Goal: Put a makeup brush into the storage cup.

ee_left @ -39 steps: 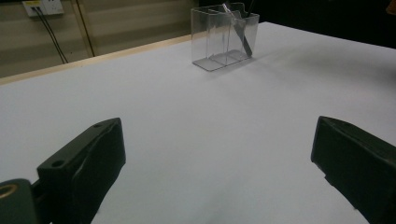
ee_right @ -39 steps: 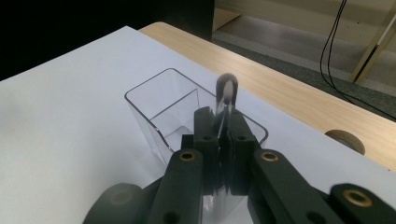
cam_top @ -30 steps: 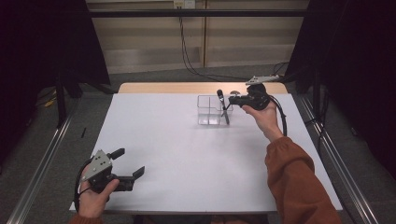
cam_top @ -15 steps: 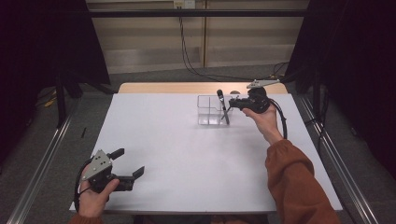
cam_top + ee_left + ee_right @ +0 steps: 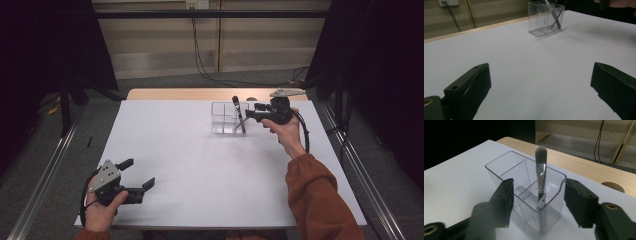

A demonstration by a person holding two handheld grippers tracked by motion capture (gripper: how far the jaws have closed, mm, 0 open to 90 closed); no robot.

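Currently the work centres on a clear plastic organizer (image 5: 227, 118) standing at the far middle of the white table (image 5: 200, 170), near its wooden back edge.

- Contents: 1 makeup brush (image 5: 540, 173) stands in the organizer's nearer compartment, bristles up and leaning a little. In the left gripper view a 2nd slim item seems to cross it low down inside the same compartment (image 5: 556, 21); I cannot tell what it is.
- Right gripper (image 5: 251, 114): held at the organizer's right side, level with its upper part. The right gripper view shows the jaws spread, 1 on either side of the container, with nothing pinched between them. They look close to the walls, but whether they touch I cannot tell.
- Left gripper (image 5: 140, 176): low at the near-left corner of the table, well apart from the organizer. Jaws wide apart and empty, bare tabletop between them.

Progress, as a judgement: the brush sits inside the holder and the right jaws are empty, so the placing looks done. What seems left is drawing the right hand (image 5: 282, 131) clear without knocking the light container. No other loose items lie on the table to be loaded.
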